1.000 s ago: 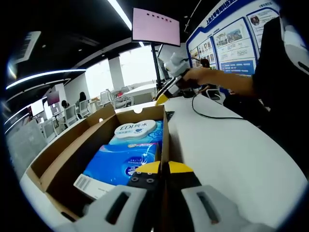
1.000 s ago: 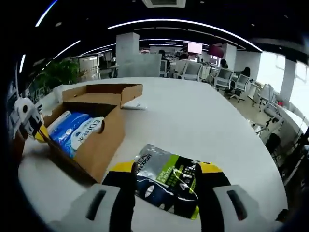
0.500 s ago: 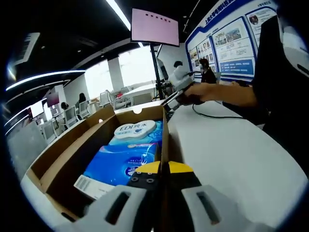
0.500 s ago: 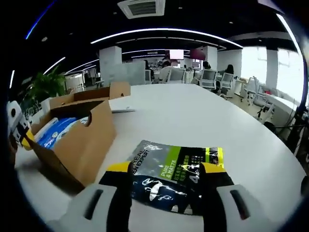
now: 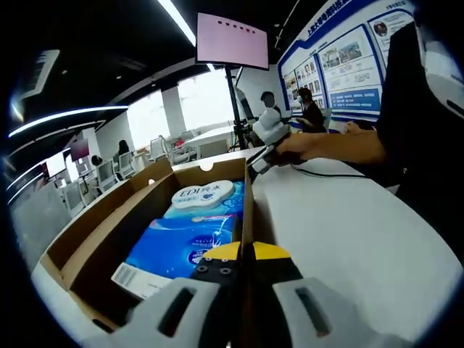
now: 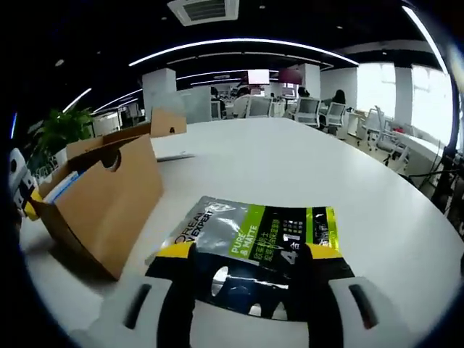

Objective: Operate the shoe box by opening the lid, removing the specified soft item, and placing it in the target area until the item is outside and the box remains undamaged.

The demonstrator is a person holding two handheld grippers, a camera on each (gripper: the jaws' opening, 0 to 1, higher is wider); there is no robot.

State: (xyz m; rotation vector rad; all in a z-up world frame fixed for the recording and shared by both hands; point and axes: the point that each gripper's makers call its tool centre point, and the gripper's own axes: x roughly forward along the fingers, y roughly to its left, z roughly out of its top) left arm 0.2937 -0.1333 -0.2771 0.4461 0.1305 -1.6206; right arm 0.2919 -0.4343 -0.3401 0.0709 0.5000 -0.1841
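The open cardboard shoe box (image 5: pixel 94 232) holds blue tissue packs (image 5: pixel 185 243) and a white round-topped wipes pack (image 5: pixel 203 194). My left gripper (image 5: pixel 243 254) is shut on the top edge of the box's right wall. A soft green, black and silver pouch (image 6: pixel 250 232) lies flat on the white table (image 6: pixel 290 167), outside the box (image 6: pixel 109 196). My right gripper (image 6: pixel 246 255) is open low over the pouch, one jaw on each side of it. A person's hand holds that right gripper (image 5: pixel 262 148) beyond the box's far corner. The left gripper (image 6: pixel 22 192) peeks in behind the box.
A black cable (image 5: pixel 326 174) runs across the table (image 5: pixel 341 232) near the person's arm (image 5: pixel 341 141). A small flat white item (image 6: pixel 170 156) lies on the table past the box. Office chairs (image 6: pixel 319 116) and desks stand beyond the table edge.
The right gripper has dropped lower over the table, so the pouch looks larger and flatter and the box is seen from its side. The left gripper has stayed on the box wall.
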